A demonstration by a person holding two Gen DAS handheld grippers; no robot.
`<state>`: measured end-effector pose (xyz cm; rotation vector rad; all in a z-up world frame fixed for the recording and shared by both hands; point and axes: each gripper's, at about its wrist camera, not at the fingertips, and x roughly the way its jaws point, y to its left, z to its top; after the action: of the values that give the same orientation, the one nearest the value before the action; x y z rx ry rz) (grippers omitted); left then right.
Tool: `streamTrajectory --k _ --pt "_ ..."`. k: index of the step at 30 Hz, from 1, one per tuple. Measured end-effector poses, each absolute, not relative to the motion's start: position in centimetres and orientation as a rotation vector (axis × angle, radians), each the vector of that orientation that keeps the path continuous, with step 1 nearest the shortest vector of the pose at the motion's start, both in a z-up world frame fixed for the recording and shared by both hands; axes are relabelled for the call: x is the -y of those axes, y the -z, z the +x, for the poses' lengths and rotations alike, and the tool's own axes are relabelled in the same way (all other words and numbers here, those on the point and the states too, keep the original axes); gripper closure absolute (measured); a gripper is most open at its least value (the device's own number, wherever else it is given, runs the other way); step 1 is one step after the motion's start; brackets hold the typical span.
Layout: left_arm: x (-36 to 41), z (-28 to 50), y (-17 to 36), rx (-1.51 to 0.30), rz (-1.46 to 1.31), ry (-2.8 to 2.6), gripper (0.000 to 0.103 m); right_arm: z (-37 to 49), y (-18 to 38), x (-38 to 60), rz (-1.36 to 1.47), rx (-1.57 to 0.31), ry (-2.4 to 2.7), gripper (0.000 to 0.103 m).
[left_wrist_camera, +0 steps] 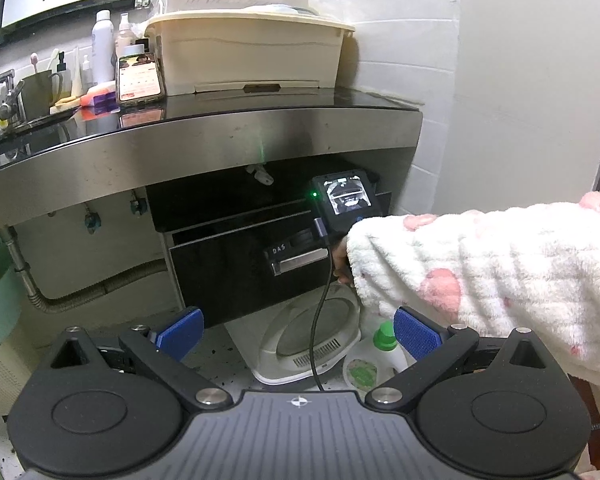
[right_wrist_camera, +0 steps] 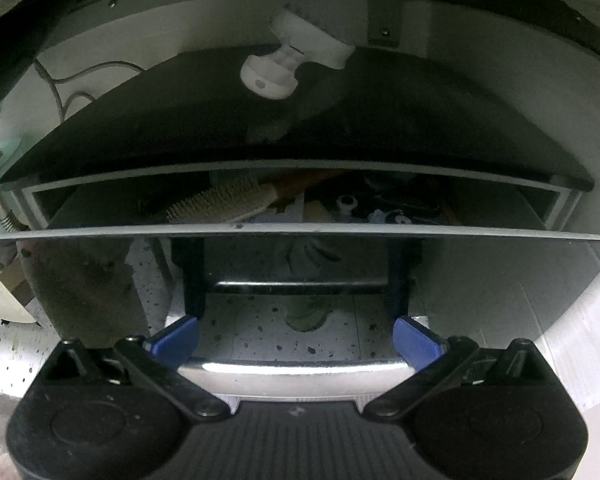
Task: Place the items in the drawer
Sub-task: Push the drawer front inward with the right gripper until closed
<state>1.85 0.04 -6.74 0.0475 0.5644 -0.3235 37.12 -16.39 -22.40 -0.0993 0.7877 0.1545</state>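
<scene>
Right gripper (right_wrist_camera: 296,338) up close against the black drawer (right_wrist_camera: 300,280), fingers spread wide at either end of the chrome handle (right_wrist_camera: 296,372), pads beside it, firm contact not clear; drawer pulled out a crack, showing a hairbrush (right_wrist_camera: 220,202) and small dark clutter inside; white knob-shaped fitting (right_wrist_camera: 270,74) hanging under the counter above. Left gripper (left_wrist_camera: 296,330) held back and low, fingers (left_wrist_camera: 180,330) released, grasping nothing; ahead, the same drawer (left_wrist_camera: 228,268) beneath the steel counter (left_wrist_camera: 180,144), right gripper's body (left_wrist_camera: 346,200) at its handle (left_wrist_camera: 302,260), fleecy sleeve (left_wrist_camera: 480,276) behind it; on the counter a phone (left_wrist_camera: 138,78), bottles (left_wrist_camera: 102,46), beige bin (left_wrist_camera: 252,56); on the floor a white scale (left_wrist_camera: 312,336) and green-capped bottle (left_wrist_camera: 384,338).
</scene>
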Motion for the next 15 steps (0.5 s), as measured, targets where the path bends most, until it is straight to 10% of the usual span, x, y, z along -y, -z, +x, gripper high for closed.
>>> streamTrajectory --k 15 --pt "0.42 1.94 6.58 -0.576 0.085 0.329 0.0 36.1 22.76 16.51 -0.096 -0.751 -0.157 0.0"
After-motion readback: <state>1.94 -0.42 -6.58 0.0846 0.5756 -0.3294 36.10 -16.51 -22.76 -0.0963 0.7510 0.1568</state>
